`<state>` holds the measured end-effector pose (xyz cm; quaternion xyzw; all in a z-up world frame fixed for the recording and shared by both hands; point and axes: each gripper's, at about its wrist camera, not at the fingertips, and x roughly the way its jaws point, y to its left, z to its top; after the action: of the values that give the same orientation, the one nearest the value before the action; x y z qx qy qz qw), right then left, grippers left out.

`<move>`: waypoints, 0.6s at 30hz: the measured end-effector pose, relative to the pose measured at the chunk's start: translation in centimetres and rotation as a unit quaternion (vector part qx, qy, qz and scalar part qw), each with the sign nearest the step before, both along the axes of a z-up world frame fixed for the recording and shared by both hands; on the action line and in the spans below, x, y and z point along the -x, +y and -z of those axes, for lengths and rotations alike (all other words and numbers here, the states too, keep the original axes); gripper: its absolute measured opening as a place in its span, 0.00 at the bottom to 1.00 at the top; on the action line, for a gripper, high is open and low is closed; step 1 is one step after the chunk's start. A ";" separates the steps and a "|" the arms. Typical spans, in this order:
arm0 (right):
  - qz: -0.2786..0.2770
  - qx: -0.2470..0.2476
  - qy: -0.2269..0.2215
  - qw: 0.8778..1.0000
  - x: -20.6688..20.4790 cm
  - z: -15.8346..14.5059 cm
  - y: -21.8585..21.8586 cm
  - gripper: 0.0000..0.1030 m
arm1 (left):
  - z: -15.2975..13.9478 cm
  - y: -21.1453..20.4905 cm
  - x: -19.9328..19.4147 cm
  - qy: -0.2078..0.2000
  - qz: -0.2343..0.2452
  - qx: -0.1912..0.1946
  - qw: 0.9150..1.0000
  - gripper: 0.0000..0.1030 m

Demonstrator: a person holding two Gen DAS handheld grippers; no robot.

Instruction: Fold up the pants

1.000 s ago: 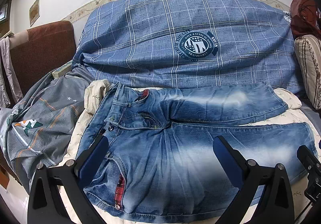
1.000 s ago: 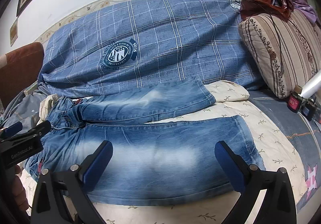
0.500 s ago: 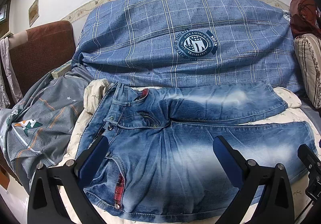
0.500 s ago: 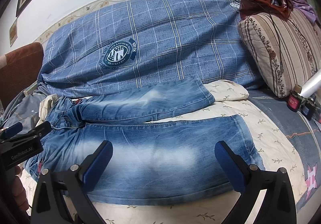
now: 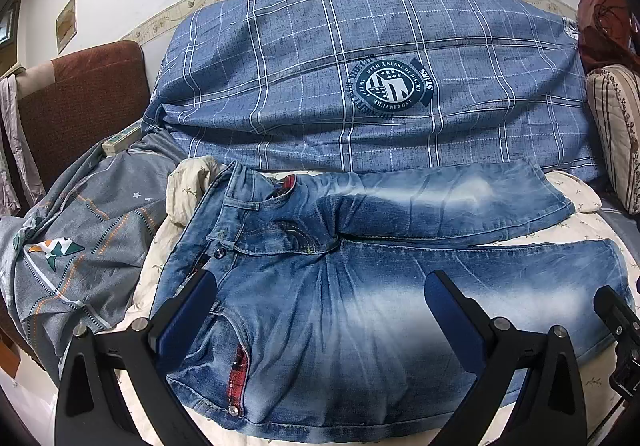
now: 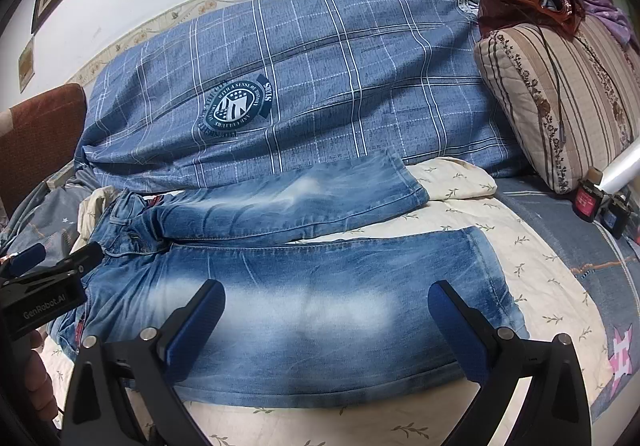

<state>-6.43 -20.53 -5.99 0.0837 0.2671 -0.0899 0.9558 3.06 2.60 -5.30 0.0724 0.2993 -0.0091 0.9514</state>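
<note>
Faded blue jeans lie flat on the bed, waist to the left, both legs spread apart and running right; they show in the right wrist view too. My left gripper is open and empty, hovering over the waist and hip of the near leg. My right gripper is open and empty, hovering over the near leg's thigh and knee. The left gripper's body shows at the left edge of the right wrist view.
A blue plaid duvet is piled behind the jeans. A grey patterned cloth lies left of the waist. A striped pillow and small bottles sit to the right. A cream sheet lies under the jeans.
</note>
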 end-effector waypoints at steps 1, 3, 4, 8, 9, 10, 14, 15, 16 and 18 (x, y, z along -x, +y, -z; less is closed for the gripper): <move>0.000 -0.001 0.000 1.000 -0.1 -0.1 0.1 1.00 | 0.0 0.0 0.0 0.000 -0.001 -0.001 1.000 1.00; 0.000 -0.001 0.000 1.000 -0.1 0.0 0.0 1.00 | 0.0 0.0 0.0 0.001 -0.001 -0.001 1.000 1.00; 0.000 -0.001 0.000 1.000 -0.1 0.0 -0.1 1.00 | 0.0 0.0 0.0 0.001 -0.002 -0.002 1.000 1.00; 0.000 -0.001 0.001 1.000 0.0 0.0 -0.1 1.00 | 0.0 0.0 0.0 0.003 -0.004 -0.003 1.000 1.00; 0.000 -0.001 0.001 1.000 0.0 0.0 -0.2 1.00 | 0.0 0.0 0.0 0.003 -0.004 -0.003 1.000 1.00; 0.000 -0.002 0.001 1.000 -0.1 -0.1 -0.1 1.00 | 0.0 0.0 0.0 0.003 -0.003 -0.003 1.000 1.00; 0.000 -0.004 0.002 1.000 -0.1 -0.1 -0.2 1.00 | 0.1 0.1 -0.1 0.005 -0.004 -0.004 1.000 1.00; 0.000 -0.008 0.003 1.000 -0.1 -0.1 -0.3 1.00 | 0.1 0.2 -0.2 0.006 -0.004 -0.004 1.000 1.00; 0.000 -0.011 0.005 1.000 -0.2 -0.1 -0.5 1.00 | 0.1 0.3 -0.3 0.007 -0.005 -0.004 1.000 1.00; 0.004 -0.031 0.008 0.999 -0.4 -0.2 -1.7 1.00 | 0.0 0.7 -0.7 0.007 -0.008 -0.008 1.000 1.00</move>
<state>-6.02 -22.23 -5.75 0.1134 0.2770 -0.0857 0.9503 3.76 3.31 -5.30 0.0771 0.3064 0.0007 0.9488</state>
